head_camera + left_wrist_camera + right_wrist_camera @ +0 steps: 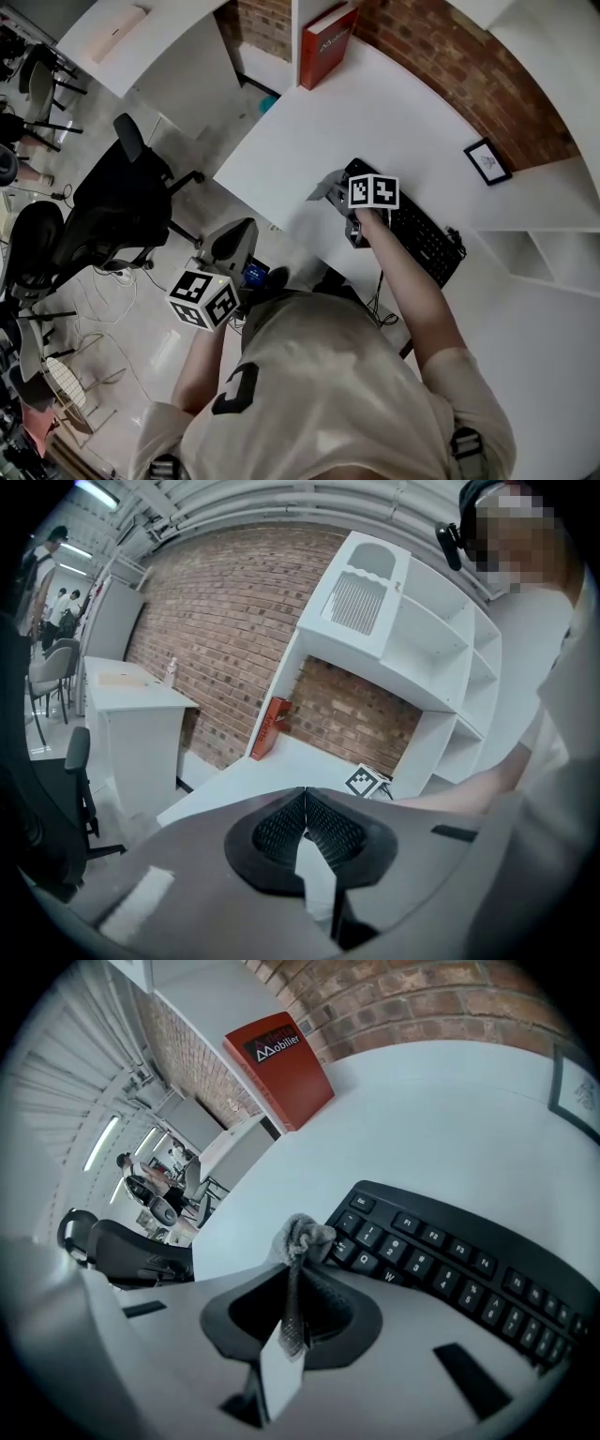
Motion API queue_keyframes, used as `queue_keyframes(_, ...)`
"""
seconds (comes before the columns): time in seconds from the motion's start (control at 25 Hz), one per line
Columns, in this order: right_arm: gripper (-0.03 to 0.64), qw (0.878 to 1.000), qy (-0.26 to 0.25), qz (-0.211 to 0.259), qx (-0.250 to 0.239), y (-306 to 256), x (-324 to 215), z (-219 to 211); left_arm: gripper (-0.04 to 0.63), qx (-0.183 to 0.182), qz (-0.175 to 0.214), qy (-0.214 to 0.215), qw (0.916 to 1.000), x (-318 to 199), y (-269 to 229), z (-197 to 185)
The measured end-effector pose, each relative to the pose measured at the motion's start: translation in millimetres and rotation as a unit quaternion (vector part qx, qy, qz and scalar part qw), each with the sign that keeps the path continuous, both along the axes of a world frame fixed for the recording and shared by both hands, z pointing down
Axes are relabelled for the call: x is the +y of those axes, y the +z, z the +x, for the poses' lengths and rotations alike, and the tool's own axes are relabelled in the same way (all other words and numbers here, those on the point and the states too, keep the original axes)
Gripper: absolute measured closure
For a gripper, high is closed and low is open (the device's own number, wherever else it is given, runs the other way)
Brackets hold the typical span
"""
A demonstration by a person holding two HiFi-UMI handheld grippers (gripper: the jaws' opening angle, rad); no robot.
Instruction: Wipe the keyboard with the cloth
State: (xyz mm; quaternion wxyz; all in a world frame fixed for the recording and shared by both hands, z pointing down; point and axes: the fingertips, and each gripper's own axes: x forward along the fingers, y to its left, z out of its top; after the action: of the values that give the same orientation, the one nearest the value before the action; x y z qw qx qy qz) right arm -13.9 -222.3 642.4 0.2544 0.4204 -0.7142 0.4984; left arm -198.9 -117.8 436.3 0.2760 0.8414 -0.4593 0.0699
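Diagonally, the keyboard (431, 239) runs upper-left to lower-right; right gripper (293, 1267) pinches cloth (302, 1237) at its upper-left end; left gripper (304, 791) closed, empty.

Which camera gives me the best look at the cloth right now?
Right gripper view: the cloth is pinched in the jaws, bunched beside the keyboard. Head view shows only a small grey flap; left gripper view, none.

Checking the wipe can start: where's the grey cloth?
Right gripper view: the grey woven cloth is clamped in the right gripper, bunched by the black keyboard's Esc corner.
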Motion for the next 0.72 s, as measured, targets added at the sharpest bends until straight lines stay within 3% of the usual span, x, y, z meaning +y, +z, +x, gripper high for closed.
queue_keyframes(0.56,0.586,0.990,-0.063,0.037,0.123,0.3,20.6,24.6,0.591,0.001,0.000,0.032,0.9995,12.8,1.3,11.3)
queue_keyframes(0.72,0.587,0.987,-0.066,0.045,0.138,2.4,24.6,30.4,0.591,0.004,0.003,0.041,0.9991,15.3,3.3,12.9)
